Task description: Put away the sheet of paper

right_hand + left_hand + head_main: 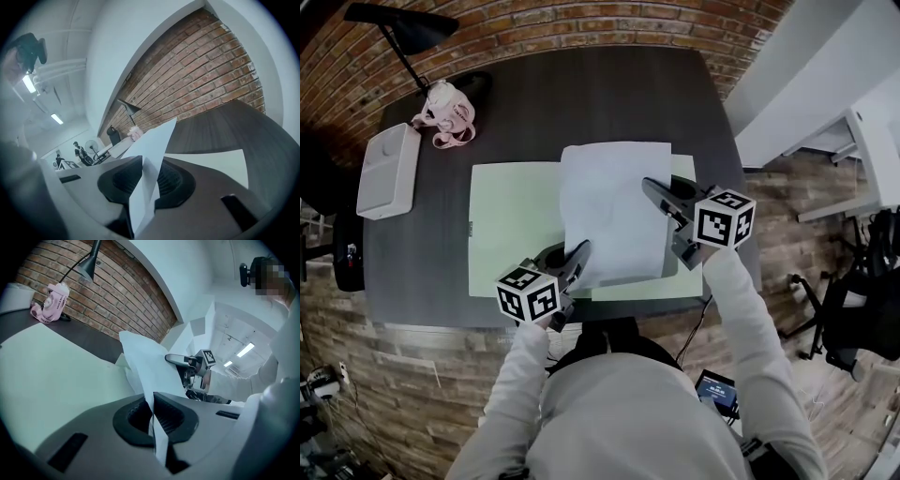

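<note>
Sheet of paper (614,211) is held over the right half of the green mat (511,225), with the left gripper (578,253) clamped on its near corner and the right gripper (652,187) clamped on its right edge. Both pinches look thin, so pulling the grippers apart could tear the sheet or slip an edge free, and it would sag onto the mat.

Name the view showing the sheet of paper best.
Head view: most of the sheet of paper shows, over the green mat. The gripper views show only strips pinched in the left tongs and right tongs.

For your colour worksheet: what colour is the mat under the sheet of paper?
Pale green; the mat shows best in the head view.
</note>
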The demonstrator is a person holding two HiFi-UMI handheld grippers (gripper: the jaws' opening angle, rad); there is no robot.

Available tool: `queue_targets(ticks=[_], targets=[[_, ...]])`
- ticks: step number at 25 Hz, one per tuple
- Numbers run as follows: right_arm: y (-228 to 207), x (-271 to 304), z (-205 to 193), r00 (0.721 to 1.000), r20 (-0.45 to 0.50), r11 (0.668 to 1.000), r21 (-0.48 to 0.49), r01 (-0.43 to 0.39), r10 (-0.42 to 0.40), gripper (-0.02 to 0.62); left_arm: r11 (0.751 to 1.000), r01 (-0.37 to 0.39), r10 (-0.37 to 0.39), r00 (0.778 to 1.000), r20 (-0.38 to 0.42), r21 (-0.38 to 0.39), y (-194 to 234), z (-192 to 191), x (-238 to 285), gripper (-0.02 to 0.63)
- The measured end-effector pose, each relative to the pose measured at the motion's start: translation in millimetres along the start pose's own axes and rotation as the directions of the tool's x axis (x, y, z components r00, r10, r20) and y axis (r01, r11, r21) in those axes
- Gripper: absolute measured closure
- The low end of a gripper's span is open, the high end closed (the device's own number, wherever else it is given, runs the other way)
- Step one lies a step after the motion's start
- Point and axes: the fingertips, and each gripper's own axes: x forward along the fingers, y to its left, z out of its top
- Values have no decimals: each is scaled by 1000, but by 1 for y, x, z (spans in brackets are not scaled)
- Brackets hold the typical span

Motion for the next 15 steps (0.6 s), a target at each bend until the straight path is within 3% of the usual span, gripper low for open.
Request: queue_targets(ticks=[10,15], targets=[[-18,-26,3,989,57,991,16,133,-134,479,1000,18,-19,997,-69,-14,-9,-24,1,589],[-29,-43,15,969,129,977,33,210,-213,479,1000,12,-14,996,-83,-26,-10,-29,2,589]])
